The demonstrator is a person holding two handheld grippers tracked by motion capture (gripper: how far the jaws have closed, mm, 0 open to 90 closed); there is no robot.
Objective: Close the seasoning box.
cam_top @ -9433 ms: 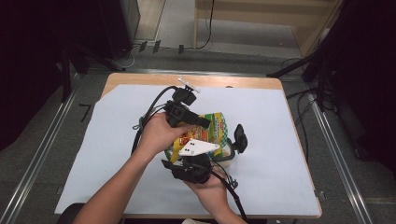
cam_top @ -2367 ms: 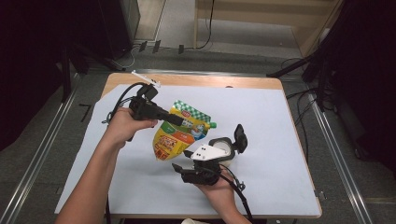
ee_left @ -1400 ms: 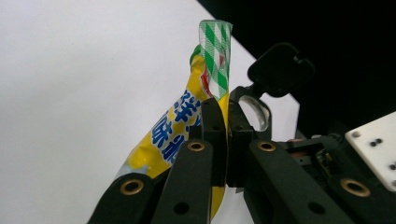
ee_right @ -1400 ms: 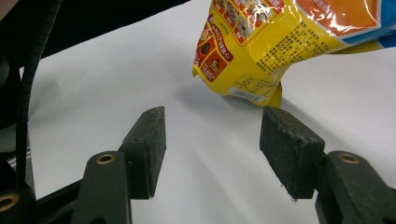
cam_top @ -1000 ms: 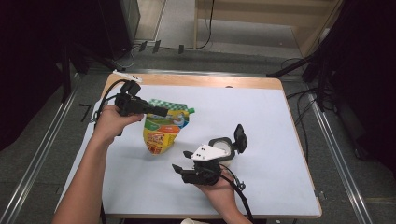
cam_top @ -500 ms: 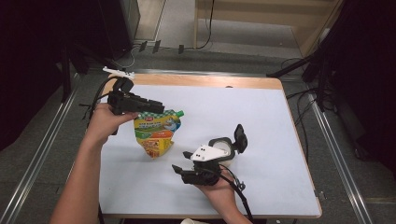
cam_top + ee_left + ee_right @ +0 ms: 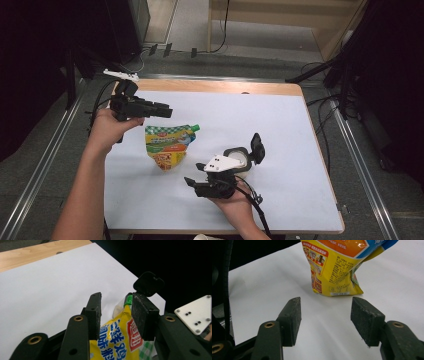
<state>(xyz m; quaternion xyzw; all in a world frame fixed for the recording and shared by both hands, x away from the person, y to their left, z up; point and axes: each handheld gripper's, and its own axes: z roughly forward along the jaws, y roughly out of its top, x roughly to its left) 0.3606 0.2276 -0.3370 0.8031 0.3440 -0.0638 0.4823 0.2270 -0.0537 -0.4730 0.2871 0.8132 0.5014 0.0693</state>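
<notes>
While left claw (image 7: 167, 110) gapes, pouch (image 7: 169, 145) seemingly lies free.

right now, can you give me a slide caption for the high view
Left tool open above a yellow spouted pouch lying on the white table; right tool open nearby.

In the left gripper view, our fingers (image 7: 145, 315) cover part of the yellow pouch (image 7: 117, 340), and its lower half runs off the bottom edge. In the right gripper view, its top is cut off above; the back print is too small to read.
</notes>
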